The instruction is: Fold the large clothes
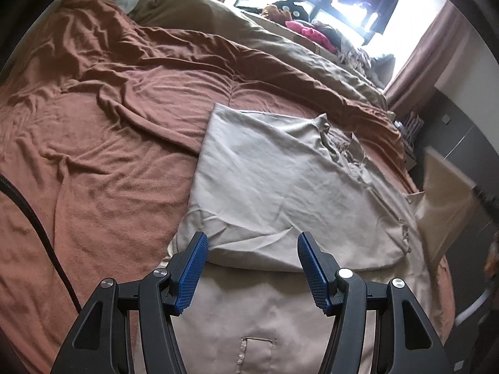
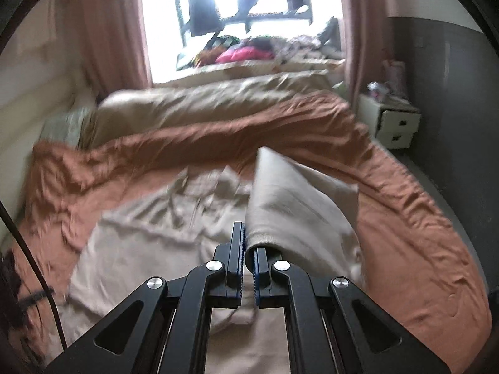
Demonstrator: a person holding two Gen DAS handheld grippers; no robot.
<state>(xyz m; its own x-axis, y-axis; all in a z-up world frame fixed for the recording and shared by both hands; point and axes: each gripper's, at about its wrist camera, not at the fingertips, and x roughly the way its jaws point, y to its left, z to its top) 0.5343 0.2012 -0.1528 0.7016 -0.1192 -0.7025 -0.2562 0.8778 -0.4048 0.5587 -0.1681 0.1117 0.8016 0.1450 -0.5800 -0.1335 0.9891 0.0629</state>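
Note:
A large beige garment [image 1: 280, 180] lies on the bed, its left part folded over the middle, with a small pocket [image 1: 257, 355] showing near me. My left gripper [image 1: 252, 249] is open and empty, its blue pads just above the garment's near fold. In the right wrist view the same garment [image 2: 149, 243] is spread out and blurred. My right gripper [image 2: 249, 249] is shut on a fold of the garment's right part [image 2: 296, 199] and holds it lifted off the bed.
A rust-brown blanket [image 1: 109, 143] covers the bed, with a tan duvet [image 2: 199, 103] bunched along the far side. A white drawer unit [image 2: 389, 124] stands right of the bed. Clothes pile on the window ledge [image 2: 243, 53]. A black cable [image 1: 37, 224] hangs at left.

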